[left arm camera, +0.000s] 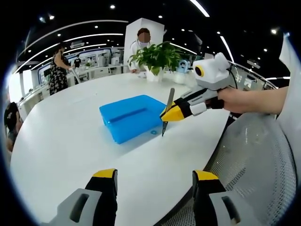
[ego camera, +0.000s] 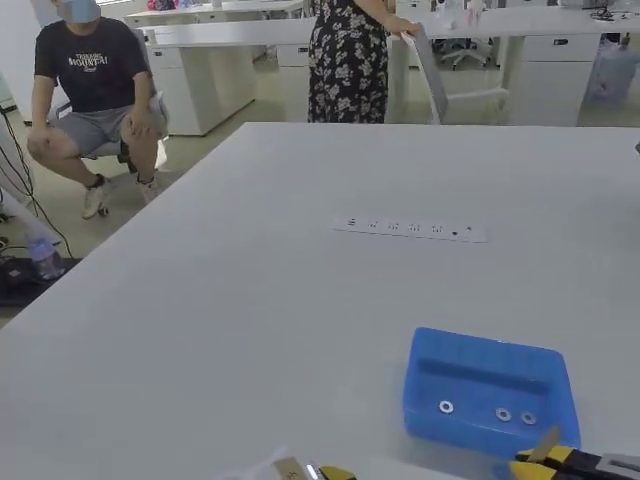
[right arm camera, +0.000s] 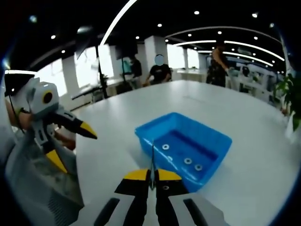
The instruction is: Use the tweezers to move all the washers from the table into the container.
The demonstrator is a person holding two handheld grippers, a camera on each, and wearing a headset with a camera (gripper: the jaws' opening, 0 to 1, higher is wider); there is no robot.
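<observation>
A blue container (ego camera: 487, 350) stands near the table's front edge with three washers (ego camera: 503, 414) lying in it. They also show in the right gripper view as washers (right arm camera: 187, 160) on the floor of the container (right arm camera: 214, 141). My right gripper (right arm camera: 150, 176) is shut on thin metal tweezers (right arm camera: 152, 157) that point at the container's near wall. In the left gripper view the tweezers (left arm camera: 168, 110) tilt down, their tip next to one washer (left arm camera: 153, 132) on the table beside the container (left arm camera: 129, 117). My left gripper (left arm camera: 155, 181) is open and holds nothing.
A white power strip (ego camera: 410, 229) lies mid-table beyond the container. A potted plant (left arm camera: 157, 59) stands at the table's far side. One person sits on a chair (ego camera: 95, 85) and another stands (ego camera: 348, 60) past the table. A mesh chair (left arm camera: 256, 165) is beside me.
</observation>
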